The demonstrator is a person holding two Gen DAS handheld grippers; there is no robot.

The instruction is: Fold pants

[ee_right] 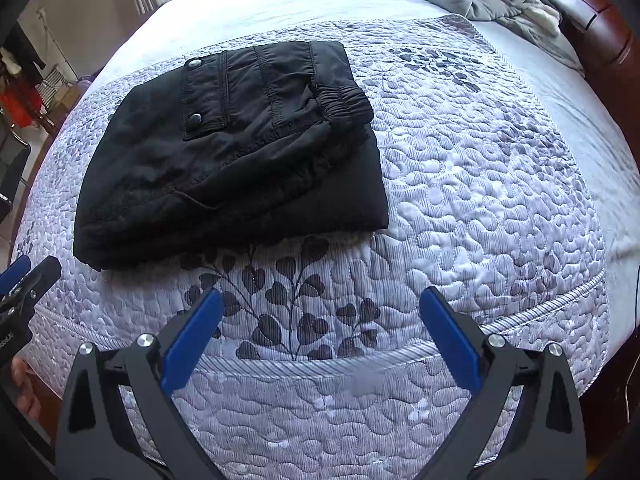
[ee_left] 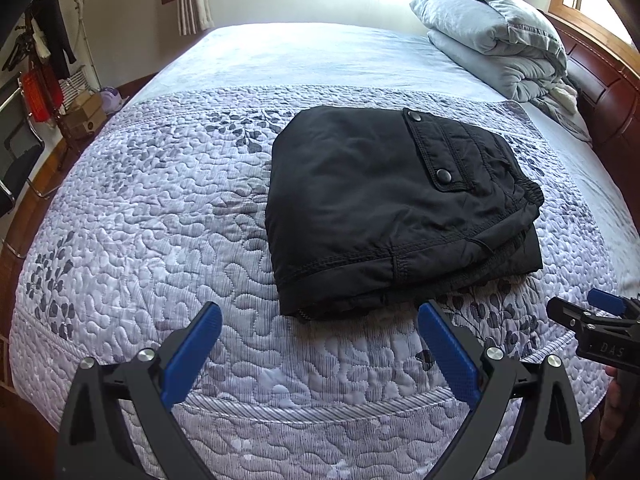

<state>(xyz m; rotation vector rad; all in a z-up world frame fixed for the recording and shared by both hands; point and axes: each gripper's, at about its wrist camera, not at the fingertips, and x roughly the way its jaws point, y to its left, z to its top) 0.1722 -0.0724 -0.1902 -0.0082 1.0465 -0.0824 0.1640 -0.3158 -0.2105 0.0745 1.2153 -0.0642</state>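
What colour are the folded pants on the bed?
The pants are black, clearest in the left wrist view.

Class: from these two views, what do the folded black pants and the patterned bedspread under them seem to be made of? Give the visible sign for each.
Folded black pants: likely a thin woven synthetic such as nylon, matte with a faint sheen, crisp creases and metal-looking snaps.
Lavender-grey leaf-print quilted bedspread: stitched padded fabric, probably cotton or polyester, with puffy meander stitching.

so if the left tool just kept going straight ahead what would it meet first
Most likely the near edge of the folded black pants, lying just beyond the open left tool on the quilt. Depth is unclear; aimed low, it could touch the quilt first.
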